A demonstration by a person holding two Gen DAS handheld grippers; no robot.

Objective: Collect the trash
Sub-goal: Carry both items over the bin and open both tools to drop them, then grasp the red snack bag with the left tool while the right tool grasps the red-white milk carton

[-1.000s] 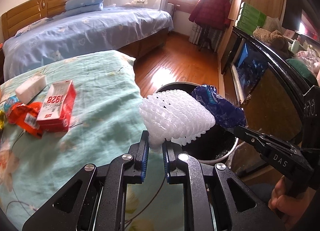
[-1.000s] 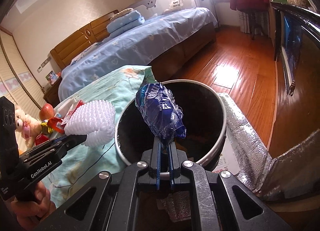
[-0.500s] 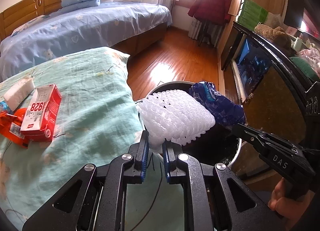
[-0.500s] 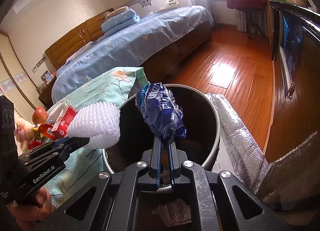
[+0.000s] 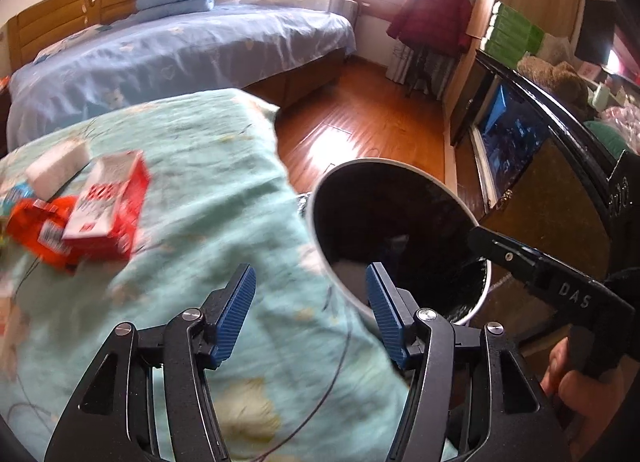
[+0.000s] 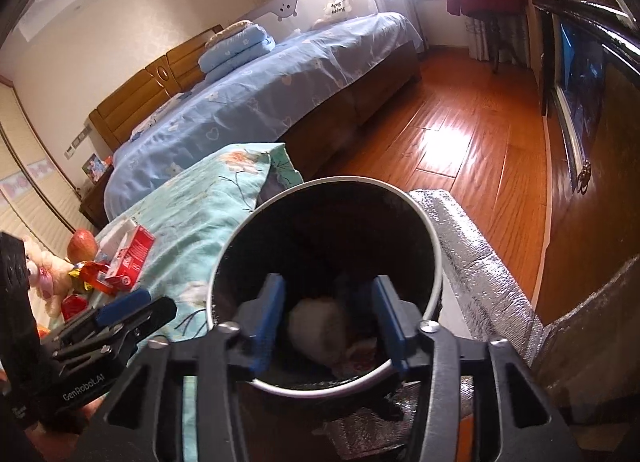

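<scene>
Both grippers — left gripper (image 5: 308,310) and right gripper (image 6: 329,320) — are opening with nothing between the jaws. A pale wad (image 6: 318,328) lies inside the bin (image 6: 434,246). Remaining on the bedcover (image 5: 224,198): red carton (image 5: 110,206), orange wrappers (image 5: 38,224) — collection appears partly complete.

Both grippers (image 5: 311,312) (image 6: 329,326) were black w/ blue ribbed pads (image 5: 236,314), silver screws; one marked "DAS", other "GenRobot.AI".
</scene>
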